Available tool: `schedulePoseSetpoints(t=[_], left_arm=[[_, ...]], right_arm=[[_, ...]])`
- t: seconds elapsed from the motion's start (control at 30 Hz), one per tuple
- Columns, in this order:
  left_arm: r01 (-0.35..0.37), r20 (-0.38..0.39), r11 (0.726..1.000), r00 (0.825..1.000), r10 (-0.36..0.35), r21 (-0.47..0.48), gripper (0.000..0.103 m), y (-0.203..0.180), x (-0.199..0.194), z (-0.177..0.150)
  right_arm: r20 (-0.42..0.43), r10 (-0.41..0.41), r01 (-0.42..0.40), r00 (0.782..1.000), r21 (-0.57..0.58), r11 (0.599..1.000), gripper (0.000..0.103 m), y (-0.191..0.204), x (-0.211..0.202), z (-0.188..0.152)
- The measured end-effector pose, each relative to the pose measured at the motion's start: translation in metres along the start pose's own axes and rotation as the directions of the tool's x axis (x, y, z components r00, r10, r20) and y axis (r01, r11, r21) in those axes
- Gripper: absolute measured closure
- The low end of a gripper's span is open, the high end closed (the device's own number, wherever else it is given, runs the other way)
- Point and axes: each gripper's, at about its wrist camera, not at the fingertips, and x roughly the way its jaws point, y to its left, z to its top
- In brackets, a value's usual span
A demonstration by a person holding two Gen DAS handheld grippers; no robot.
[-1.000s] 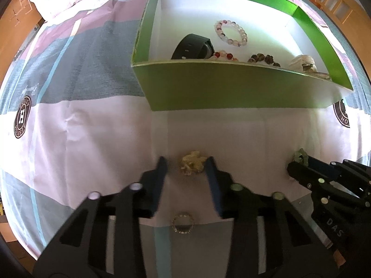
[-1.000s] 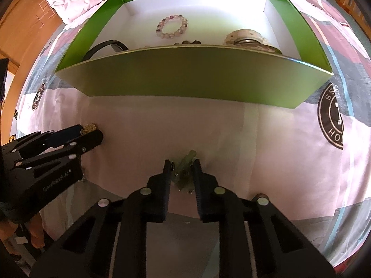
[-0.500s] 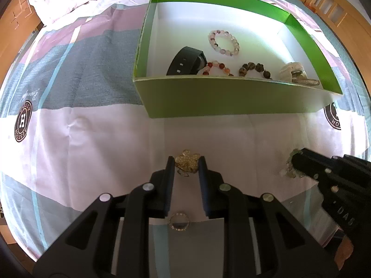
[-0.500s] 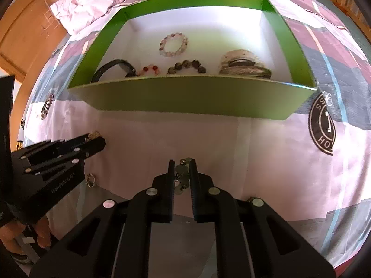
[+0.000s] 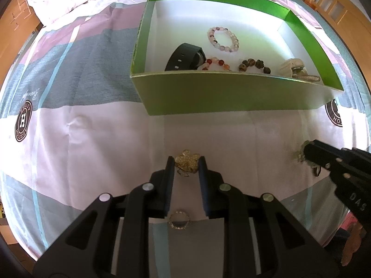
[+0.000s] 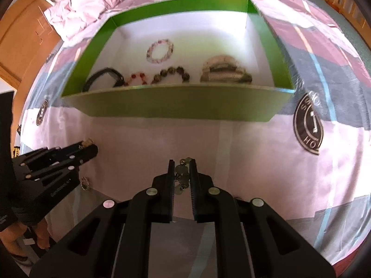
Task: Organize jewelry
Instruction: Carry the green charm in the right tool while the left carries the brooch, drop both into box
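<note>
My left gripper [image 5: 185, 165] is shut on a gold flower brooch [image 5: 187, 161] and holds it above the bedspread. My right gripper [image 6: 181, 169] is shut on a greenish bead-and-disc piece [image 6: 180, 173], also lifted; it shows at the right of the left wrist view [image 5: 301, 154]. A green box [image 5: 231, 92] with a white floor lies ahead. It holds a pale bead bracelet [image 5: 223, 39], a black watch [image 5: 185, 56], a red bead bracelet [image 5: 215, 63], a brown bead bracelet [image 5: 254, 64] and a cream watch [image 5: 299, 69]. A sparkly ring [image 5: 179, 219] lies on the cover under my left gripper.
The bed cover [image 5: 92, 127] is striped in white, pink and grey with round logo prints. A crumpled pink quilt [image 6: 92, 2] lies behind the box. Wooden furniture [image 5: 336, 7] stands at the far right.
Both grippers closed on their pieces and rose from the cover, moving toward the box. The ring stayed on the cover.
</note>
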Motion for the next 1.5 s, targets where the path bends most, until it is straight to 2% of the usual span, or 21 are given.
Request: schedulePoseSetpoints(t=[0.27, 0.87, 1.17, 1.3, 1.4, 1.5], left_arm=[[-0.002, -0.006, 1.000, 1.000, 0.002, 0.009, 0.082, -0.001, 0.003, 0.000], [-0.005, 0.005, 1.000, 1.000, 0.005, 0.023, 0.082, -0.003, 0.005, -0.001], [0.007, 0.138, 1.000, 0.990, -0.009, 0.012, 0.082, -0.004, -0.028, 0.001], [0.028, 0.197, 1.000, 0.980, -0.026, -0.007, 0.082, -0.004, -0.044, 0.004], [0.067, 0.234, 0.997, 0.970, -0.059, -0.025, 0.082, -0.003, -0.056, 0.013], [0.093, 0.304, 0.995, 0.949, -0.082, -0.023, 0.082, -0.006, -0.070, 0.024]], right_arm=[[-0.025, -0.030, 0.029, 0.999, -0.027, 0.999, 0.091, 0.007, 0.011, -0.002], [-0.023, -0.025, 0.024, 0.999, -0.037, 0.999, 0.091, 0.012, 0.013, -0.004], [0.096, 0.017, -0.012, 0.995, -0.046, 0.999, 0.091, 0.017, -0.014, -0.001], [0.164, 0.055, -0.052, 0.985, -0.027, 0.998, 0.091, 0.013, -0.029, 0.003], [0.250, 0.092, -0.092, 0.964, -0.010, 0.996, 0.091, 0.012, -0.047, 0.011], [0.364, 0.137, -0.146, 0.921, -0.002, 0.989, 0.091, 0.009, -0.069, 0.020]])
